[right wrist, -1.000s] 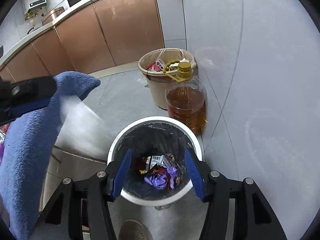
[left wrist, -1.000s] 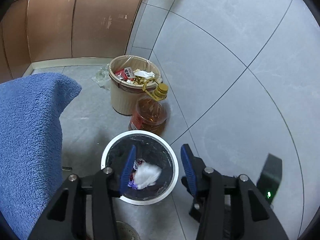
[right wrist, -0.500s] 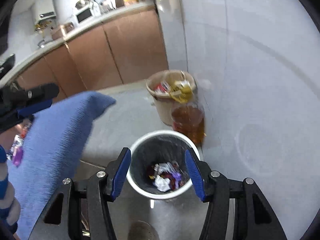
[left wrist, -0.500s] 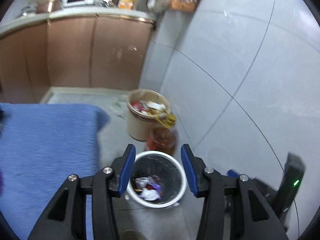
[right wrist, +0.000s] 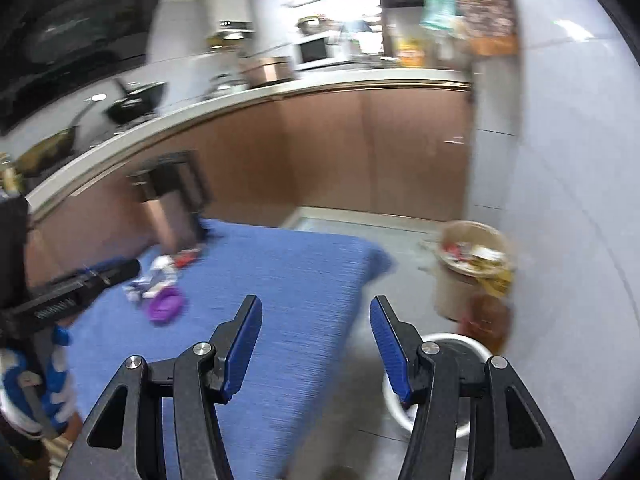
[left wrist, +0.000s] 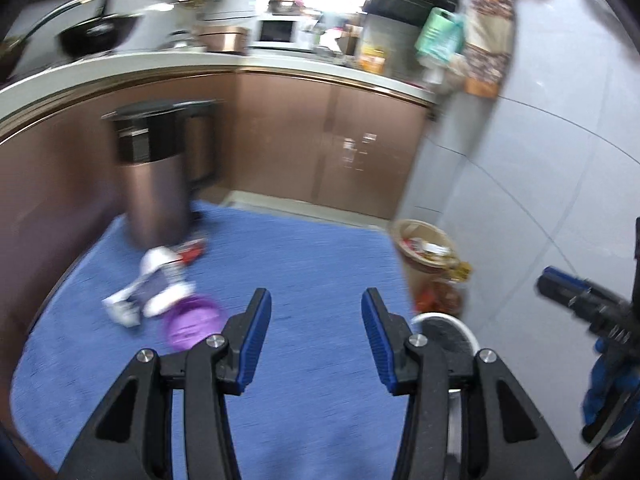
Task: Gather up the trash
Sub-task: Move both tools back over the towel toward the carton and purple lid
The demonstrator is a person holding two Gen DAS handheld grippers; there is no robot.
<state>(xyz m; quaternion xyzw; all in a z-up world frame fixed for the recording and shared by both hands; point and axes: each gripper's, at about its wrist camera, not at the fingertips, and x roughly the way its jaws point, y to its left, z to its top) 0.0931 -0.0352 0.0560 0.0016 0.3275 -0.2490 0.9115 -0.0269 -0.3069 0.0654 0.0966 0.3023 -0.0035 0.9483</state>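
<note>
So both my grippers are up over the blue fleecy cloth [left wrist: 320, 264] and there's nothing in either one. My left gripper [left wrist: 316, 336] fills the bottom middle of its own view, blue pads [left wrist: 254, 340] spread well apart with only cloth showing in the gap. My right gripper [right wrist: 316, 344] is the same deal in its view, jaws parted wide, empty, cloth edge running down between them.

The trash left to grab sits center left in the left view: a purple wrapper [left wrist: 192, 322] touching a heap of white and dark crumpled packets [left wrist: 154, 286], with a red scrap [left wrist: 192, 254] just behind, all lying on the cloth right in front of a copper pedal bin [left wrist: 154, 176]. It's motion-blurred, so I can't tell exactly what each packet is. In the right view that same pile is at middle left.

The white-rimmed bin with the black liner [left wrist: 444, 330] peeks out at lower right of the left view, partly hidden behind my right-hand finger. Just above it there's a bottle of amber oil [left wrist: 440, 294] and a beige bucket [left wrist: 424, 244] stuffed with rubbish, both against the grey tiled wall [left wrist: 540, 160]. Brown cabinets [left wrist: 320, 140] run across the upper half
</note>
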